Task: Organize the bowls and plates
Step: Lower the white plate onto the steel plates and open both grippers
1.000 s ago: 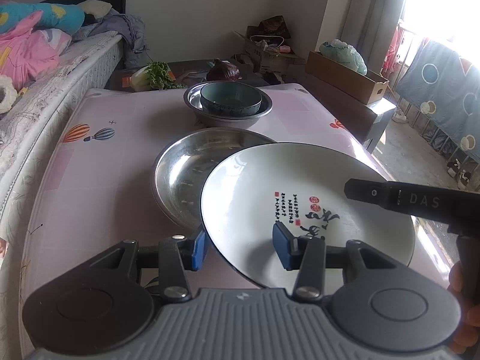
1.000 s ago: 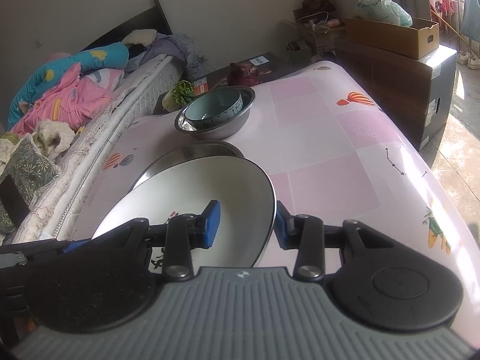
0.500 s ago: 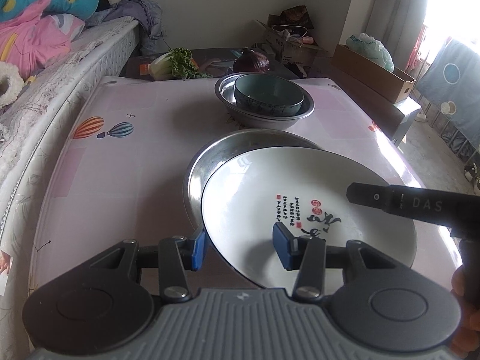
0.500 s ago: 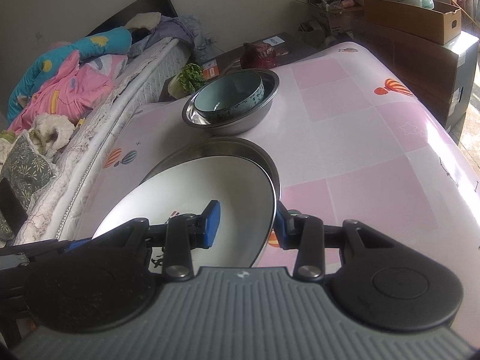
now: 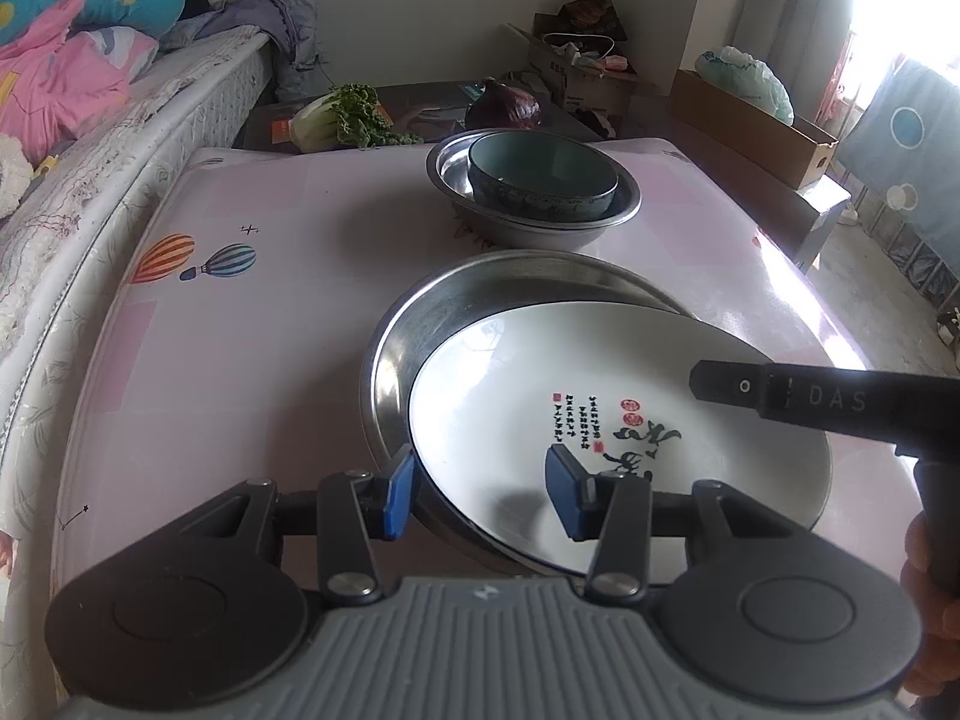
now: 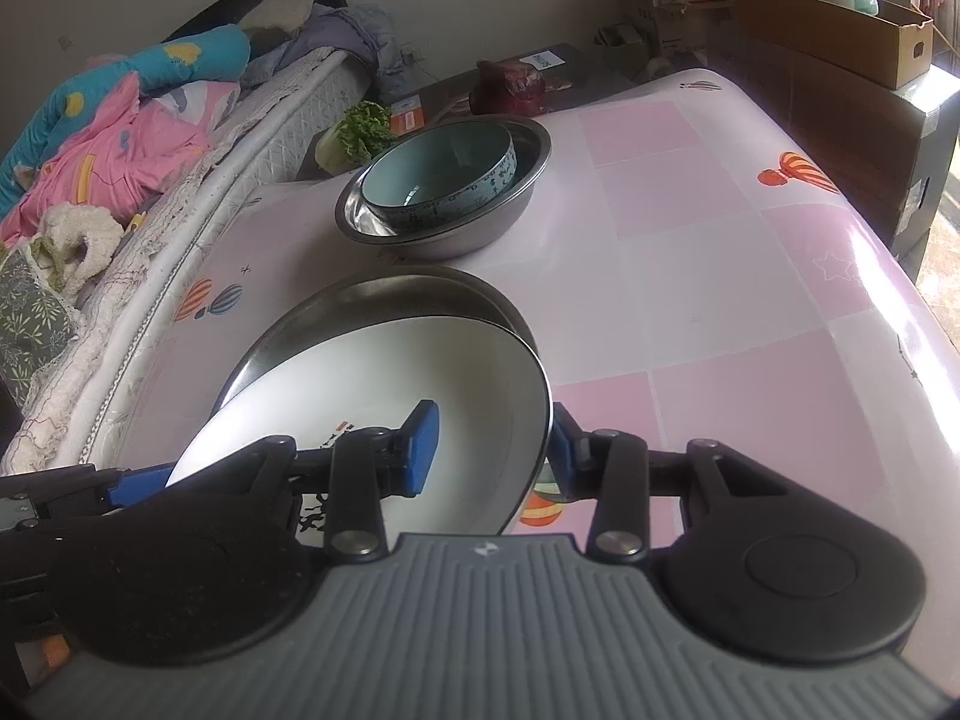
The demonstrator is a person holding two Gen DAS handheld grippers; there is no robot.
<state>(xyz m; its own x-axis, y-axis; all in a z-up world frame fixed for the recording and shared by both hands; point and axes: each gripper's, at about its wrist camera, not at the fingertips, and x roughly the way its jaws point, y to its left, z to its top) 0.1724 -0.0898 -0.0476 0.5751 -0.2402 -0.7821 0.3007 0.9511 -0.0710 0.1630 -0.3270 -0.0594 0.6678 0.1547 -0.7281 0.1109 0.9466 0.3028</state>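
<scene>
plate [image 5: 618,420], white glazed ceramic with black calligraphy, sits gripped at its rim by both tongs: left gripper [image 5: 480,489] pinches the near-left edge between blue pads, right gripper [image 6: 489,450] clamps the right edge, 1 pad inside, 1 under. plate hangs tilted just over a round steel pan [image 5: 432,312] on the glossy pink table [image 5: 270,300]. farther back, a teal bowl [image 5: 540,171] nests in a steel basin [image 5: 600,222]. greens [image 5: 342,117] and a bed [image 5: 90,90] lie beyond.
</scene>
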